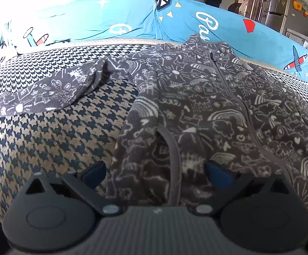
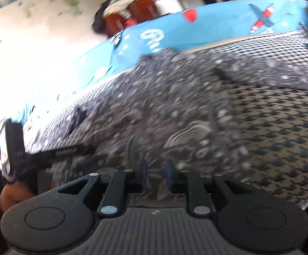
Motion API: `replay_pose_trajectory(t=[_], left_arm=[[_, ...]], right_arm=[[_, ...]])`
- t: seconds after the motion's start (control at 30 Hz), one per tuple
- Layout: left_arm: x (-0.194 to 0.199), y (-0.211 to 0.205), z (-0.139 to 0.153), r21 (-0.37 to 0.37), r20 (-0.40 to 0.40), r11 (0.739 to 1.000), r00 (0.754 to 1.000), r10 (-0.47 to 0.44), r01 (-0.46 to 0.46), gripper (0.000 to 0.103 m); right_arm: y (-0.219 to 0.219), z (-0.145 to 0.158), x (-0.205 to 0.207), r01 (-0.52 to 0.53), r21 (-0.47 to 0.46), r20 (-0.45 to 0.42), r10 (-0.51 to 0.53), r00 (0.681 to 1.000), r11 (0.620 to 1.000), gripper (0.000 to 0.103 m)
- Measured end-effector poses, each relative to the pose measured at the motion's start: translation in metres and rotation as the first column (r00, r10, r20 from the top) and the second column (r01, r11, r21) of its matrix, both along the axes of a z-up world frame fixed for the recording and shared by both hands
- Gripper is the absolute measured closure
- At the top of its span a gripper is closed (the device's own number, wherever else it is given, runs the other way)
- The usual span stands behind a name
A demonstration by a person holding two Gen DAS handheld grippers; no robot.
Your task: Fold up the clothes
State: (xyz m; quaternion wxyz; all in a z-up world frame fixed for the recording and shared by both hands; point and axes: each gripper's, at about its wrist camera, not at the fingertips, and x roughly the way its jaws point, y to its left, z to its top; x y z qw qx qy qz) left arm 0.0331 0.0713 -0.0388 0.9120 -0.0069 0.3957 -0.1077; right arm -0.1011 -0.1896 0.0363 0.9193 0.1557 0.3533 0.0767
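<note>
Houndstooth cover [image 1: 47,131] bears grey jacket [image 1: 207,106]; left gripper [image 1: 156,172] gapes over it.

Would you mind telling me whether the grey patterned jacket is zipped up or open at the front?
Zipped up. On the grey patterned jacket, the zipper runs closed from collar downward, both front panels meeting along it.

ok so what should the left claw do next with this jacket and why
Probably close the left claw on the hem of the grey doodle-print zip jacket. Its pads stand wide apart with the fabric edge lying between them, and the jacket lies spread flat on the houndstooth cover, left sleeve out, unfolded.
</note>
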Motion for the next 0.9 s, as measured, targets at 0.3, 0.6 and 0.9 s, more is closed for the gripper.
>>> replay_pose_trajectory(t=[0.3,0.6,0.9], left_arm=[[0.0,0.001,-0.001,-0.008,-0.005,1.0,1.0,0.0,0.0,0.0],[0.002,0.004,-0.001,-0.028,-0.013,1.0,1.0,0.004,-0.004,0.0],[0.004,0.01,0.0,-0.053,-0.018,0.999,1.0,0.013,-0.014,0.0]], right_arm=[[0.047,-0.015,0.009,-0.17,-0.11,-0.055,0.165,0.985,0.979,0.081],[0.089,-0.017,0.014,-0.349,-0.243,-0.08,0.34,0.937,0.905,0.071],[0.121,-0.036,0.023,-0.482,-0.419,-0.156,0.461,0.873,0.77,0.064]])
